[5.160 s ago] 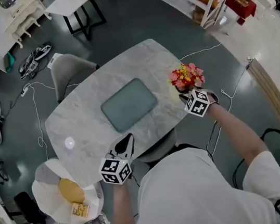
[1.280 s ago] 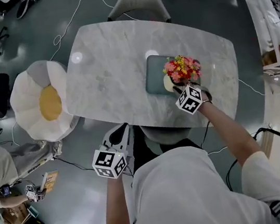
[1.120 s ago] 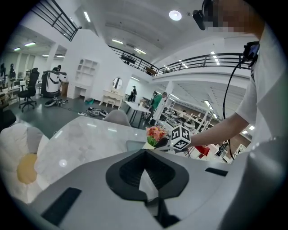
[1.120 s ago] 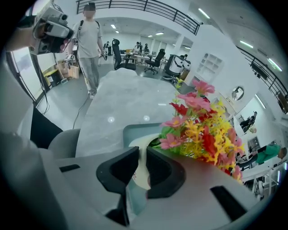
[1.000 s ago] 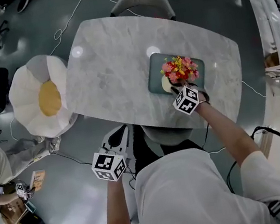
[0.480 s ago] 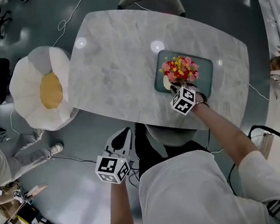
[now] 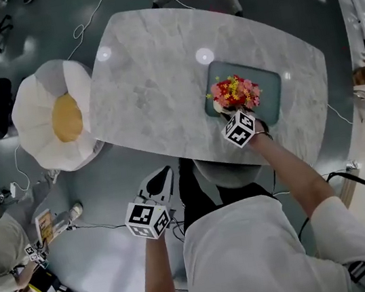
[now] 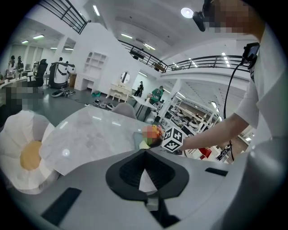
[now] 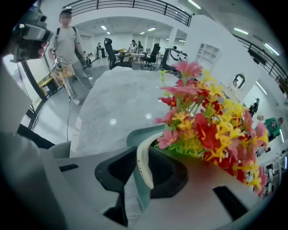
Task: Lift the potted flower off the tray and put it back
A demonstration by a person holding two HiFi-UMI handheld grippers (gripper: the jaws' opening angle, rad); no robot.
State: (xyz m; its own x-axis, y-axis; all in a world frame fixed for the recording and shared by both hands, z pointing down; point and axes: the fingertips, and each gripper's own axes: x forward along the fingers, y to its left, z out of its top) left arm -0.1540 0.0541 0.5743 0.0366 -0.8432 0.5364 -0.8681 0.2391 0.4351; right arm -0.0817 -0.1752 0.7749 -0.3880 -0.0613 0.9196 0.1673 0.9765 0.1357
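Right gripper [image 9: 143,167] clamped the potted flower [image 7: 234,91] rim at tray [image 7: 267,84], upper right; left gripper [image 8: 144,173] was closed, empty, lower left.

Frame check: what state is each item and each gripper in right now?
potted flower: upright, over the tray's left end in the head view, gripped at its rim; resting or lifted, cannot tell.
tray: flat on the table.
right gripper: shut on the potted flower's rim.
left gripper: shut, holding nothing, held off the table.
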